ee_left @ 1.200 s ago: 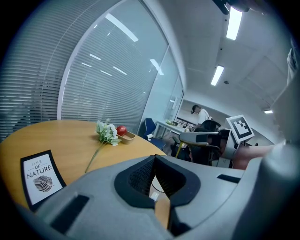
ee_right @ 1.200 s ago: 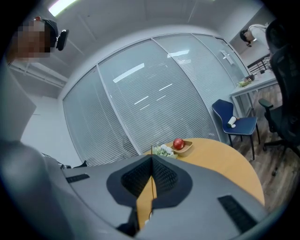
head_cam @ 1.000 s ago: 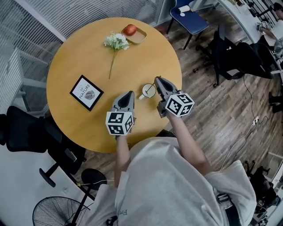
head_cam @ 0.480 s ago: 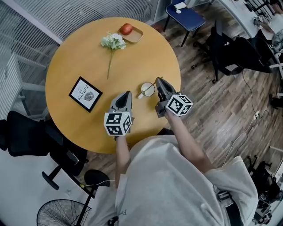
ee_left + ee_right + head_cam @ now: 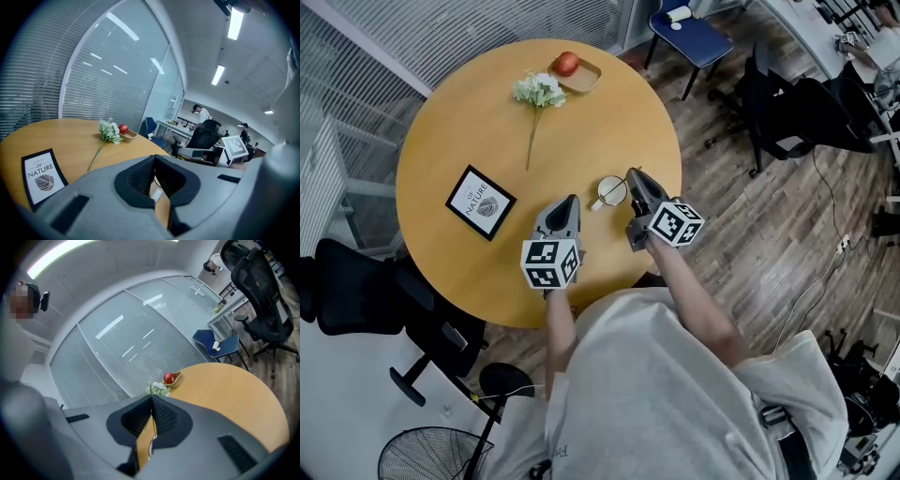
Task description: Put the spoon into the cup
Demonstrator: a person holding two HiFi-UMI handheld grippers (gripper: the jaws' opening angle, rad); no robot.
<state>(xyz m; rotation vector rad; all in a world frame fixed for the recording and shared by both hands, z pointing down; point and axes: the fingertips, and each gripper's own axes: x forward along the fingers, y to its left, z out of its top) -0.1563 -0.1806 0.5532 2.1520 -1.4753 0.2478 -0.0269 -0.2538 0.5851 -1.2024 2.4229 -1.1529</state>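
Wooden round table over plank floor — left gripper and right gripper, jaws pressed together.

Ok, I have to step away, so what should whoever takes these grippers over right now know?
Left gripper: jaws together, nothing seen in them, above the table, left of the cup.
Right gripper: jaws together, tips right beside the cup.
Spoon: I cannot make it out in any view.
Done: cannot confirm the spoon is in the cup.
To do: find the spoon, then check it sits in the cup.
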